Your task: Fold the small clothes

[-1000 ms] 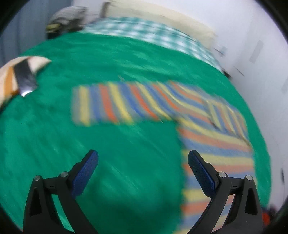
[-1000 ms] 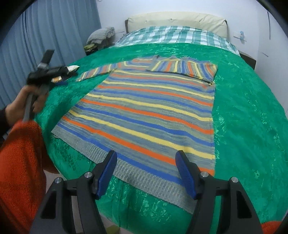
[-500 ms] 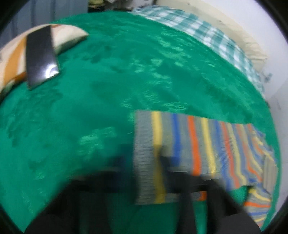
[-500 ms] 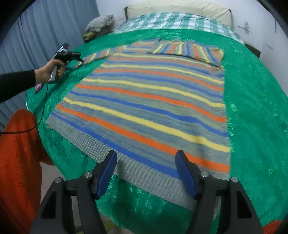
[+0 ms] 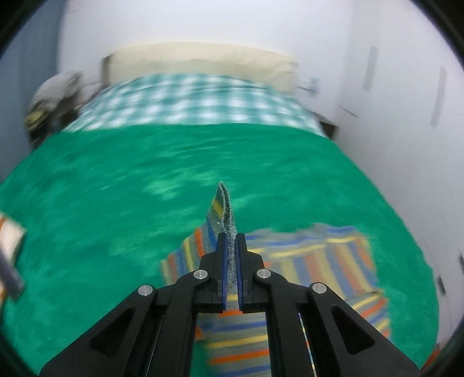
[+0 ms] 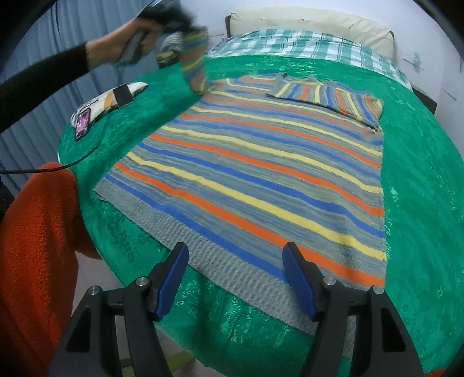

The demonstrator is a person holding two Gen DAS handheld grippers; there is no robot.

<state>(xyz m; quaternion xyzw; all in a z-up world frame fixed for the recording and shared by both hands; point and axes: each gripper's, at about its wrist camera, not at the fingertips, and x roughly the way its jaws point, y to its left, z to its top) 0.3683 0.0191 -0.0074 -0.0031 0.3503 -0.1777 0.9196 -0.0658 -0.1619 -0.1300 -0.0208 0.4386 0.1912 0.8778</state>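
Note:
A striped knit sweater [image 6: 261, 162] in grey, blue, orange and yellow lies flat on the green bedspread [image 6: 420, 179]. Its right sleeve [image 6: 327, 92] is folded across the chest. My left gripper [image 5: 230, 240] is shut on the cuff of the left sleeve [image 5: 224, 208] and holds it lifted above the bed; in the right wrist view the raised sleeve [image 6: 194, 63] hangs from it at the upper left. My right gripper [image 6: 235, 258] is open and empty, just above the sweater's grey hem [image 6: 220, 261] at the bed's near edge.
A patterned pouch with a dark phone [image 6: 123, 95] and a pink phone [image 6: 82, 123] lies at the bed's left edge. A checked sheet [image 6: 304, 47] and cream pillow [image 6: 319, 21] are at the head. An orange fleece [image 6: 34, 246] is at my left.
My left gripper has closed on the left sleeve's cuff and lifted it up off the bedspread. My right gripper has stayed open over the hem.

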